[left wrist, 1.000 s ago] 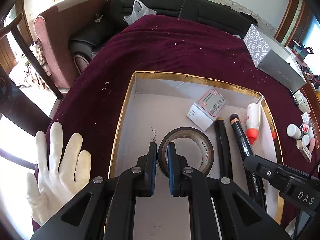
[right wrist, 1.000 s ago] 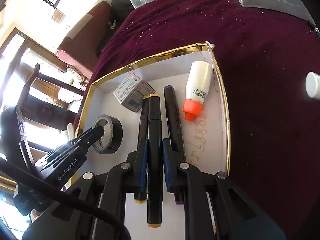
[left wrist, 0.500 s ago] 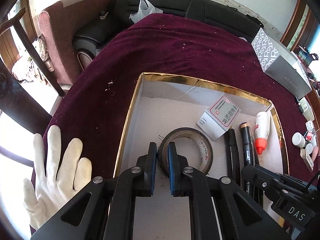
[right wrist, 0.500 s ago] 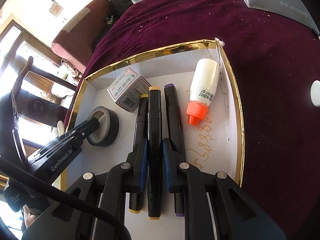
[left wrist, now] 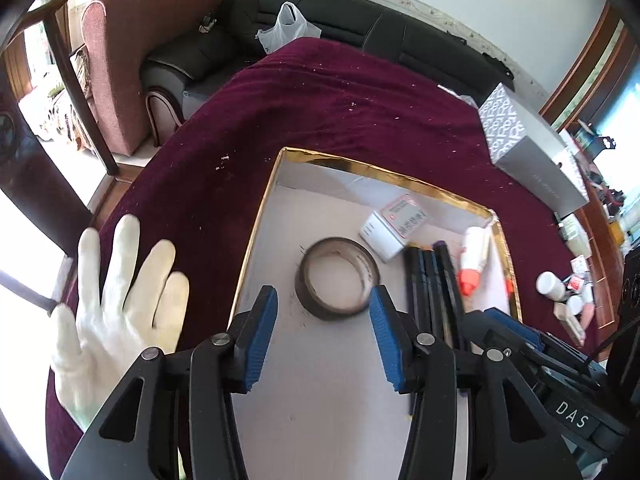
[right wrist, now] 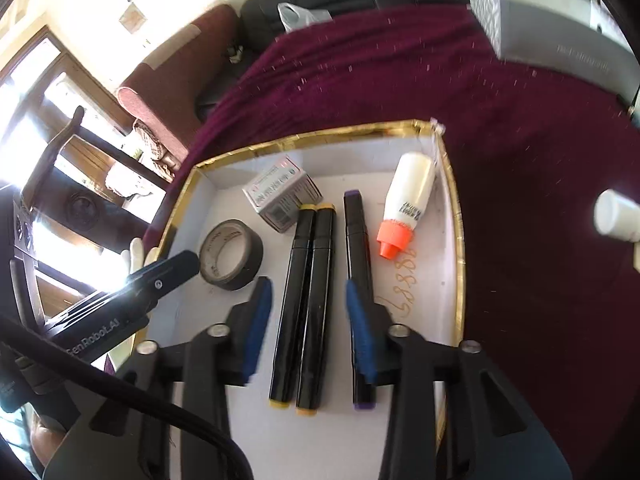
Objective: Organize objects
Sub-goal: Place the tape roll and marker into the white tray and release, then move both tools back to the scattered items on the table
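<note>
- The left gripper [left wrist: 323, 332] is standing wide open and holding nothing; the tape roll [left wrist: 338, 278] is lying flat just beyond its blue pads, at frame centre, on the floor of the gold-rimmed box [left wrist: 256, 236].
- The right gripper [right wrist: 306, 322] is also gaping wide with nothing in it, its pads sitting either side of three black markers [right wrist: 316, 296] that are lying side by side in the box.
- A small carton [right wrist: 282, 192] is sitting above the markers, and a white bottle with an orange cap [right wrist: 408, 208] is lying right of them, near the right-hand wall.
- A white-gloved hand [left wrist: 116, 308] is resting on the maroon cloth [left wrist: 320, 112] at lower left.
- A grey box [left wrist: 532, 152] is sitting at upper right.
</note>
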{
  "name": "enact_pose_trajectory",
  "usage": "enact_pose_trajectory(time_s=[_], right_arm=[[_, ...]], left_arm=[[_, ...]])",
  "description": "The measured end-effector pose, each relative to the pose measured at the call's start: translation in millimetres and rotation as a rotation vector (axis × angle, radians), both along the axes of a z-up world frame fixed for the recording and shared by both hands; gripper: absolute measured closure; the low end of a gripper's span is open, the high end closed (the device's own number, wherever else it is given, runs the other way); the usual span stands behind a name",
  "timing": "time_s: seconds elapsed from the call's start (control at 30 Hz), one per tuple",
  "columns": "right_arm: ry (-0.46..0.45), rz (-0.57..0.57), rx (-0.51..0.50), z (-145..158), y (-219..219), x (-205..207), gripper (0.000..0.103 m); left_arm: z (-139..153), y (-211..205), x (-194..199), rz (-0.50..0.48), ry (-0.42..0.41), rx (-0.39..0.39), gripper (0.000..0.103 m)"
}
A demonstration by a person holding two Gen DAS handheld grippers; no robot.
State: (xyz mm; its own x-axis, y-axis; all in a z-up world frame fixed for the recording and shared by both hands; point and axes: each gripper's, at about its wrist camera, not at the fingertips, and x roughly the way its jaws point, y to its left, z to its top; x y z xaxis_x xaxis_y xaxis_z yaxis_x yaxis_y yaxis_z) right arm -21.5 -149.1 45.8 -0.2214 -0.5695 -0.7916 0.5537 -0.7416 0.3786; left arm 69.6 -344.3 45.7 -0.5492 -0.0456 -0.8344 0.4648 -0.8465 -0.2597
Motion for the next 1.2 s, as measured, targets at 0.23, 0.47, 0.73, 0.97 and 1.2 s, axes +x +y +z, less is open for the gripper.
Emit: enact_pose_trajectory(time_s=[0.23, 0.47, 0.73, 0.97, 1.2], right_arm=[[0.119, -0.023, -0.025, 26.8, 39.3, 21.5, 0.051], [0.441, -0.132, 0.006, 73.5, 106.2, 47.8, 0.036], [0.472, -0.289, -0.014, 76.8, 204.4, 26.3, 0.009], [0.365, -0.474, -0.059, 51.2, 290.9, -14.8, 0.009], [0.275, -0.557, -0.140, 18.0, 336.9, -51.6, 0.009]], left_arm=[[30.9, 41.5, 30.7, -0.037, 0.090, -0.051, 0.061], [61.3, 102.7, 45.3, -0.102, 0.161, -0.179, 0.060], [70.0, 155.0, 27.7, -0.212, 0.168, -0.190, 0.054], [57.6, 185.2, -6.5, -0.270, 0.113, -0.134, 0.054], [45.8, 220.4, -82.0, -0.324, 0.108, -0.044, 0.054]])
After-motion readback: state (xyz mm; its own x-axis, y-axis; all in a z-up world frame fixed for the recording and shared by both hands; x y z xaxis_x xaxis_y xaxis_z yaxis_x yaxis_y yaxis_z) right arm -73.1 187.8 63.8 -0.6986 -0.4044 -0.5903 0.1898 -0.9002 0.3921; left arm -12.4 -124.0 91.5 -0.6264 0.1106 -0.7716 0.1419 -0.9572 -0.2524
